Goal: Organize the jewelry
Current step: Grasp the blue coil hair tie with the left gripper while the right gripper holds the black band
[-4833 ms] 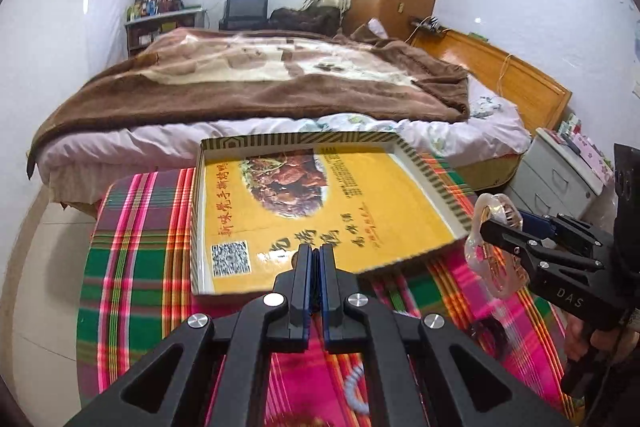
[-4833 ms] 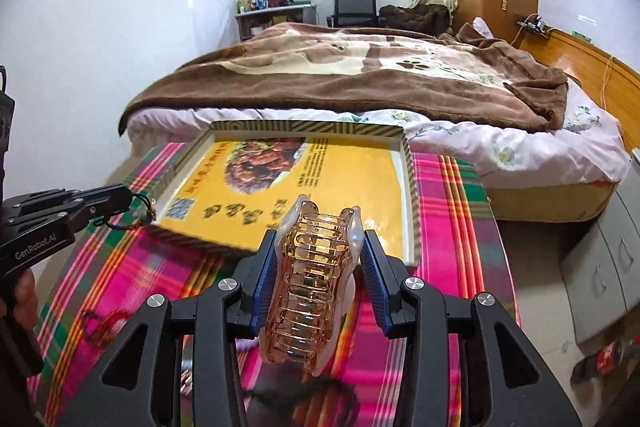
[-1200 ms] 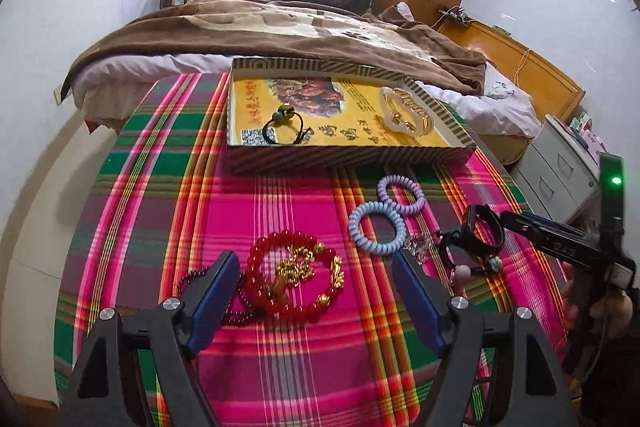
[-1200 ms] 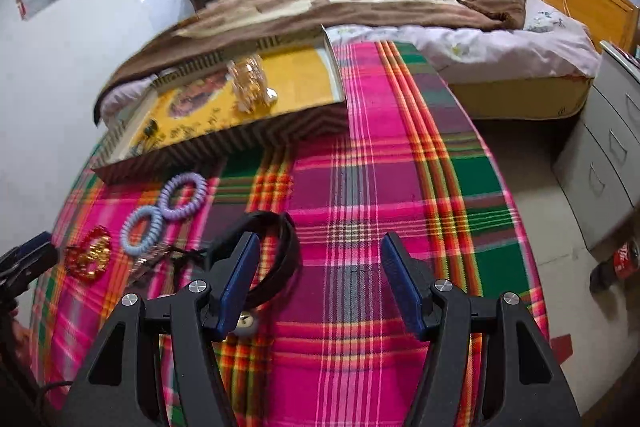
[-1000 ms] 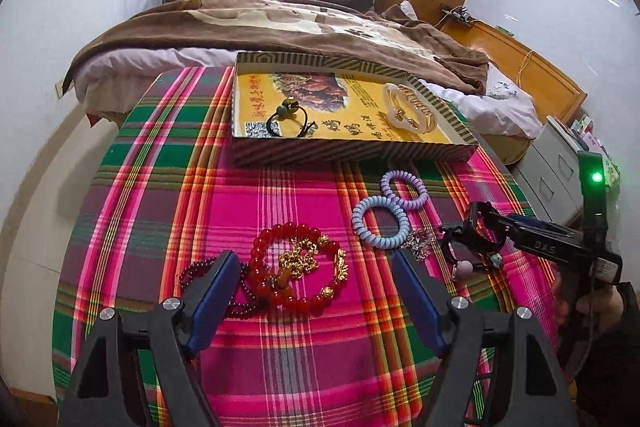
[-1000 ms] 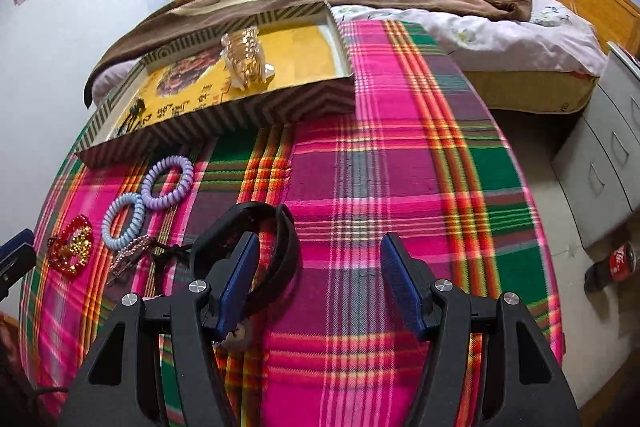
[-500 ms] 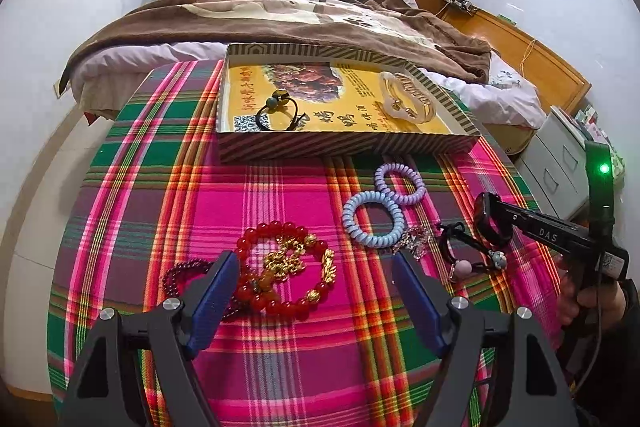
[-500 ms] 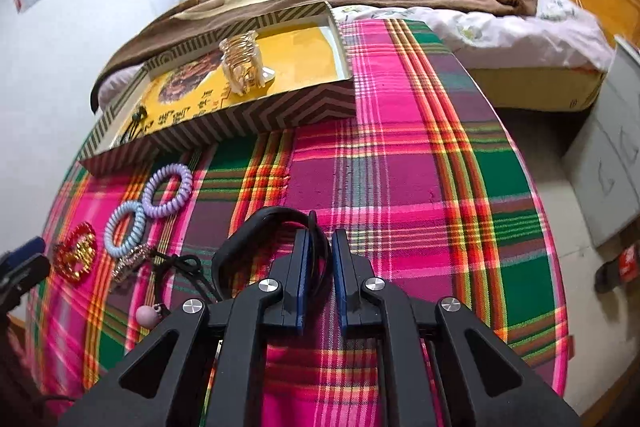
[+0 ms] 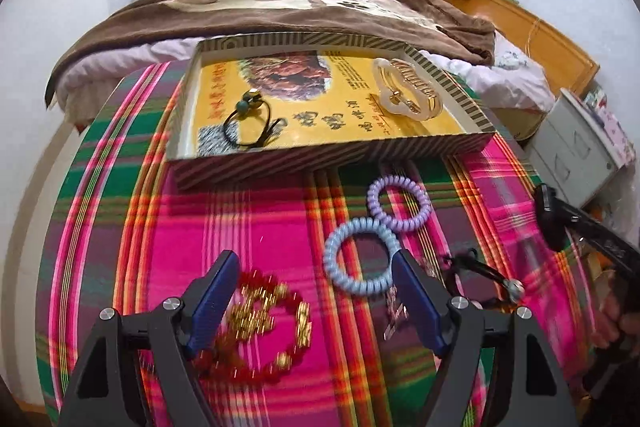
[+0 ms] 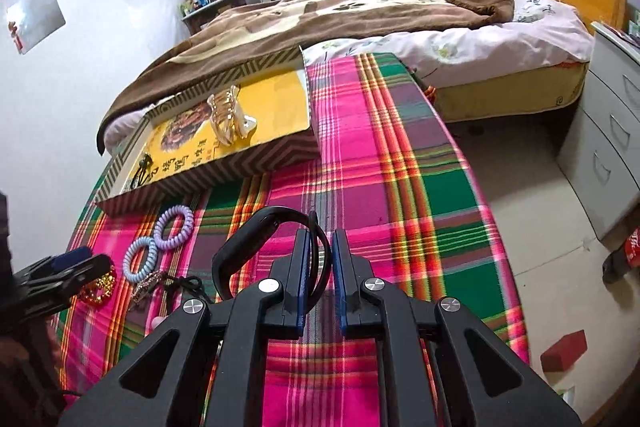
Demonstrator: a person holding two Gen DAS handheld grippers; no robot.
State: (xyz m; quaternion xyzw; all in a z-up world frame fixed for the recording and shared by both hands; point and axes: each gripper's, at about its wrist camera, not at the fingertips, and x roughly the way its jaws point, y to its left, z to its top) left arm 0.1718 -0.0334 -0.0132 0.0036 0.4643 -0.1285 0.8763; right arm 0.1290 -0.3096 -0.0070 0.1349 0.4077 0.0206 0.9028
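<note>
- Shallow box [image 10: 256, 163], ahead and left of the right gripper [image 10: 319, 259], already holds a hair claw [image 10: 228, 121].
- Right gripper is clenched on a black band [image 10: 244, 235] above the plaid cloth [image 10: 400, 195]; next, likely carry it over the box wall.
- Left gripper [image 9: 316, 295] is spread, straddling the red bead bracelet [image 9: 256, 331]; coil ties [image 9: 356, 255] lie just ahead.

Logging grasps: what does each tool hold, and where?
Right tool: shut on the black band, pinching its thin end. Left tool: open, holding nothing.

Left gripper [image 9: 314, 301] fingers spread wide, right gripper [image 10: 319, 269] fingers pinched together
</note>
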